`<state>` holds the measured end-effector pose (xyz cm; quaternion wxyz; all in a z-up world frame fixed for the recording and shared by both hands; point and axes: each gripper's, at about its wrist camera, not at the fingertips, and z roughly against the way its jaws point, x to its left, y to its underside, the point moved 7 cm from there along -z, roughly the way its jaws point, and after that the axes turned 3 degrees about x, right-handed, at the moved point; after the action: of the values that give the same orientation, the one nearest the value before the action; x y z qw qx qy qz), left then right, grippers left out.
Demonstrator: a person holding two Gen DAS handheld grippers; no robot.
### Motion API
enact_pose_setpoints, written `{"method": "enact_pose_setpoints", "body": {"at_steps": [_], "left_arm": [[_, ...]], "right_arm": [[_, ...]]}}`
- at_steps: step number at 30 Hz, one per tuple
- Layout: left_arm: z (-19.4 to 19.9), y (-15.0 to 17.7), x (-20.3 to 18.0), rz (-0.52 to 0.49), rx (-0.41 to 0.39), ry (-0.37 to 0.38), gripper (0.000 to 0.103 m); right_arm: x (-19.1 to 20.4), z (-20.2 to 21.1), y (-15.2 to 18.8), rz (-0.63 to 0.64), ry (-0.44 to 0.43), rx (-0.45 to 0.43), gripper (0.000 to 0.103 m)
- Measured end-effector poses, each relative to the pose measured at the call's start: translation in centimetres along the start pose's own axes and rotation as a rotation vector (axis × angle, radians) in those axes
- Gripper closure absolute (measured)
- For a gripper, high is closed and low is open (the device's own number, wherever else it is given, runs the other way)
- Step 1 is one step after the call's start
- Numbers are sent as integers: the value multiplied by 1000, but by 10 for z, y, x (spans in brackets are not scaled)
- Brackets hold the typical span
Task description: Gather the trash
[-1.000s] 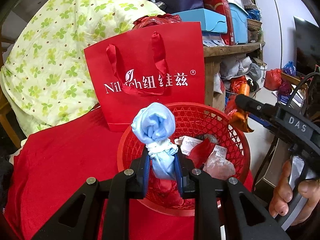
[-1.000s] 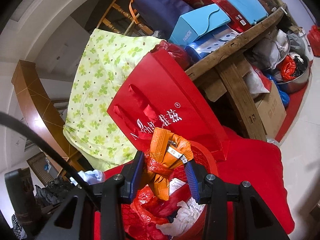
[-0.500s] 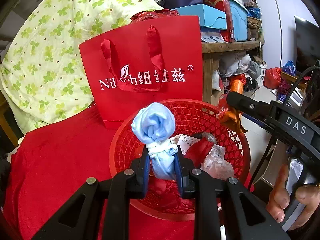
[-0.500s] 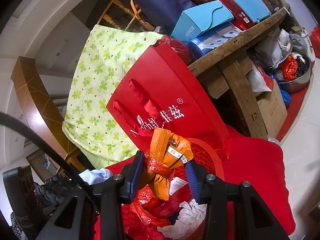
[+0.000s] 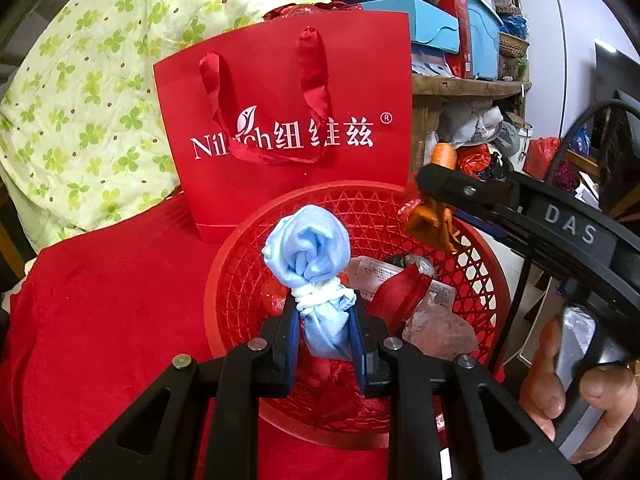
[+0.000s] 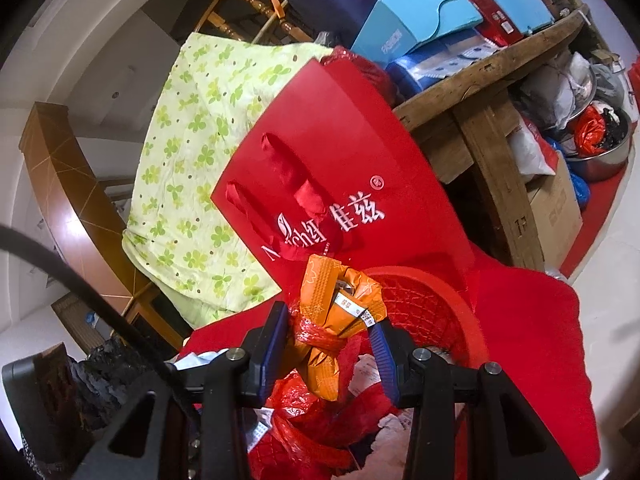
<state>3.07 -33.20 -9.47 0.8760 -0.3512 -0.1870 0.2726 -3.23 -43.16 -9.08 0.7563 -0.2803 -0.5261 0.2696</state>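
My left gripper (image 5: pixel 325 316) is shut on a knotted light-blue plastic bag (image 5: pixel 308 250) and holds it over the near side of a red mesh basket (image 5: pixel 236 264). The basket holds wrappers, a red packet and clear plastic (image 5: pixel 438 330). My right gripper (image 6: pixel 329 332) is shut on a crumpled orange wrapper (image 6: pixel 332 300) tied with red plastic, above the same basket (image 6: pixel 424 300). In the left wrist view the right gripper (image 5: pixel 430 184) reaches in from the right with the orange wrapper (image 5: pixel 434 224) hanging over the basket's far rim.
A red paper gift bag (image 5: pixel 288 120) stands just behind the basket on a red cloth (image 5: pixel 104 304). A green clover-print quilt (image 5: pixel 80 92) lies at the left. A wooden table (image 6: pixel 488 80) stacked with boxes stands behind, with clutter beneath it.
Both grippers have moved further over the basket with their loads; the right gripper and orange wrapper now hang over the basket's far rim in the left wrist view.
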Motion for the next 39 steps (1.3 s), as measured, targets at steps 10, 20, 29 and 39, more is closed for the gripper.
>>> {"method": "enact_pose_setpoints", "body": {"at_steps": [10,20,29,39], "left_arm": [[6,3,13,30,-26,-9,44],[27,12,35,57,-36,-61,24],[59,24,62,75,-58,-123,20],[96,37,92,114,-92,-178,15]], "right_arm": [[-3,-13,1,-48,-44,18,51],[4,-15,8,-35,-37,35,51],[15,-17,22,39,12,47,51],[31,3,33,157,96,-18,44]]}}
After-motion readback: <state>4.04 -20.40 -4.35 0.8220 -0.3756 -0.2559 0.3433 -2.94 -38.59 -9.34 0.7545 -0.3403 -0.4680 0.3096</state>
